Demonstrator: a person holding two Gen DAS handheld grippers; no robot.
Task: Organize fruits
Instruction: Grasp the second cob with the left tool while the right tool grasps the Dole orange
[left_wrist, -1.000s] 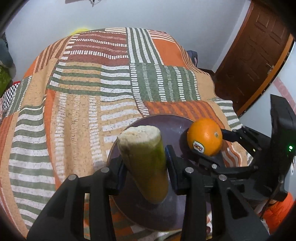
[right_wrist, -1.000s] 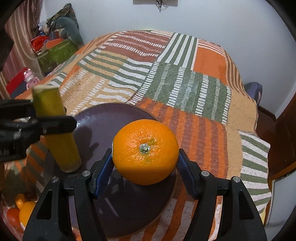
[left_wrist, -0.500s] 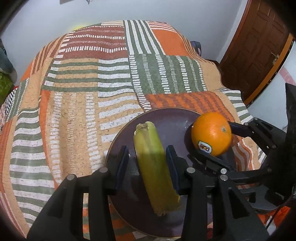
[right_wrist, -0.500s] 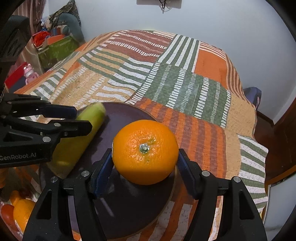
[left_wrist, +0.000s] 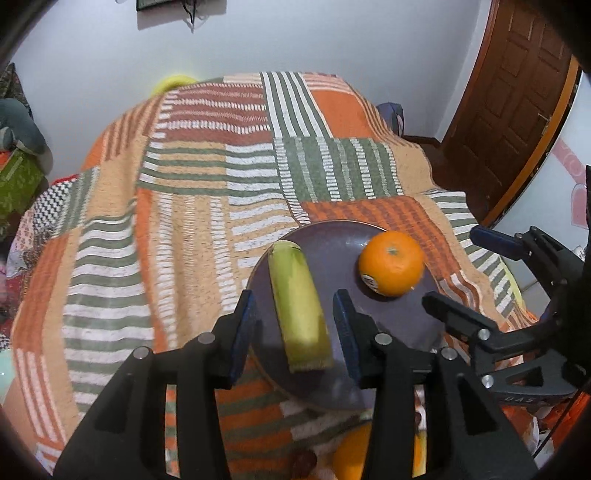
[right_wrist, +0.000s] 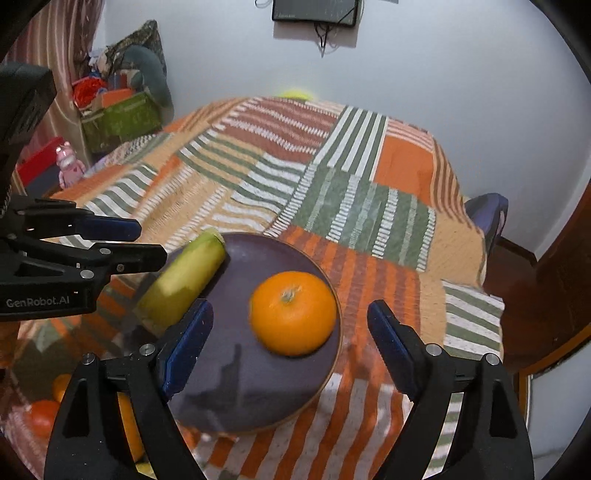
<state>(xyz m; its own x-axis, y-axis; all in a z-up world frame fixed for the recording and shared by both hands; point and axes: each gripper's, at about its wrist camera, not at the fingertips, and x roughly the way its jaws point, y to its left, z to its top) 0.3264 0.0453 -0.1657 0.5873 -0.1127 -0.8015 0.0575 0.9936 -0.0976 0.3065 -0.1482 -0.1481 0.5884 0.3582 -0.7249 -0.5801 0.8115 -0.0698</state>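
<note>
Both the left gripper (left_wrist: 295, 332) and right gripper (right_wrist: 290, 349) stood spread above the plate (right_wrist: 236, 373); the orange (right_wrist: 293, 313) lay at three o'clock of the greenish fruit (right_wrist: 183, 282), possibly a banana.

bare quilt (left_wrist: 192, 206) beyond plate (left_wrist: 332, 240)

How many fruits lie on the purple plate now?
2: the orange on the right part of the plate, and the yellow-green fruit at its left edge.

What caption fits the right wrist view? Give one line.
Open right gripper above an orange and yellow-green fruit on a dark plate.
</note>
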